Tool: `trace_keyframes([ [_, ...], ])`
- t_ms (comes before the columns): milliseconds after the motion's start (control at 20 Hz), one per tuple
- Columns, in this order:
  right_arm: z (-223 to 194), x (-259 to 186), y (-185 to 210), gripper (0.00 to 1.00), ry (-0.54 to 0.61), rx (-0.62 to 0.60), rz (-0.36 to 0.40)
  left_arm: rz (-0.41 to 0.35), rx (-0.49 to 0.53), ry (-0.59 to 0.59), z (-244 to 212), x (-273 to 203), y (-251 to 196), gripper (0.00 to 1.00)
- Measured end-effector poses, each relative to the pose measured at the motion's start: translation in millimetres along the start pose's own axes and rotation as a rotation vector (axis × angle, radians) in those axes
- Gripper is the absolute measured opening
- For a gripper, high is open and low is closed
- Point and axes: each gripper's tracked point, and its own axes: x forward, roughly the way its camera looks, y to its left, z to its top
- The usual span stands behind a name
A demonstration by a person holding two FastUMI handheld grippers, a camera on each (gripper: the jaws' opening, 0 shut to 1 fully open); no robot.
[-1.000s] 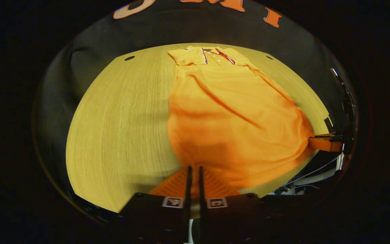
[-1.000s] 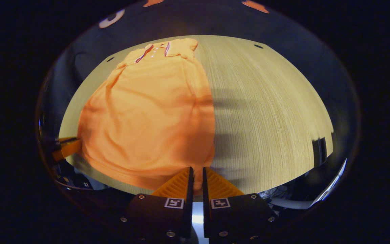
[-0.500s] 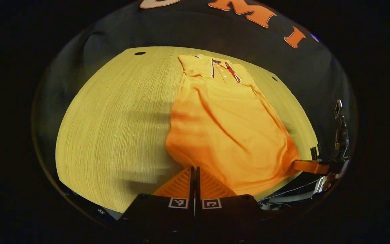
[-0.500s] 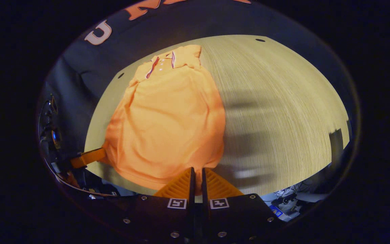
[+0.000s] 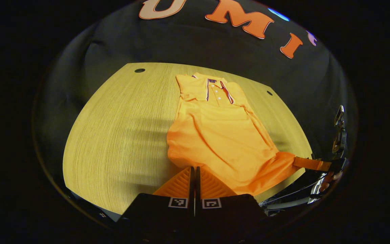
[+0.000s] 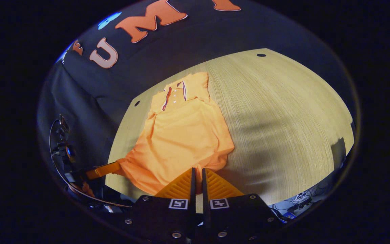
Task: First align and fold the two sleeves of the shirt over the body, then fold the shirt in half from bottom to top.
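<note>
You are on the last step: the sleeves look already folded in, and each gripper's fingers are clamped on a bottom corner of the shirt (image 5: 222, 135), which lies collar-far on the bench (image 5: 113, 135). With the left gripper (image 5: 195, 174) and right gripper (image 6: 197, 176), carry the hem up and forward together, level, and lay it at the collar (image 6: 176, 91).

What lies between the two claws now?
The shirt's lifted bottom hem spans between the left claw and the right claw, as both gripper views show.
</note>
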Motion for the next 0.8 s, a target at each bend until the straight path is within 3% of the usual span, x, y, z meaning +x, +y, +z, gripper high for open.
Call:
trace_keyframes([
  [100, 5, 0, -6, 0.08, 0.002, -0.024, -0.017, 0.005, 0.012, -0.018, 14, 5, -4, 0.01],
  [200, -13, 6, -19, 0.07, 0.087, -0.071, -0.047, 0.018, 0.029, 0.004, 7, 11, -3, 0.01],
  [250, -22, 7, -30, 0.18, 0.112, -0.08, -0.091, 0.015, 0.035, 0.001, 8, 11, -7, 0.01],
  [300, -35, 6, -40, 0.07, 0.144, -0.08, -0.121, 0.015, 0.046, 0.006, 5, 11, -8, 0.01],
  [500, -79, 11, -55, 0.07, 0.241, 0.044, -0.167, 0.026, 0.029, 0.031, -3, 13, -1, 0.01],
  [550, -90, 10, -62, 0.18, 0.284, 0.032, -0.204, 0.03, 0.024, 0.031, -3, 14, 1, 0.01],
  [650, -96, 12, -69, 0.27, 0.3, -0.021, -0.237, 0.038, 0.032, 0.033, -3, 14, 5, 0.01],
  [700, -91, 12, -66, 0.29, 0.276, -0.039, -0.231, 0.04, 0.037, 0.038, -5, 15, 6, 0.01],
  [800, -91, 14, -57, 0.48, 0.262, -0.099, -0.205, 0.042, 0.043, 0.046, -8, 14, 8, 0.01],
])
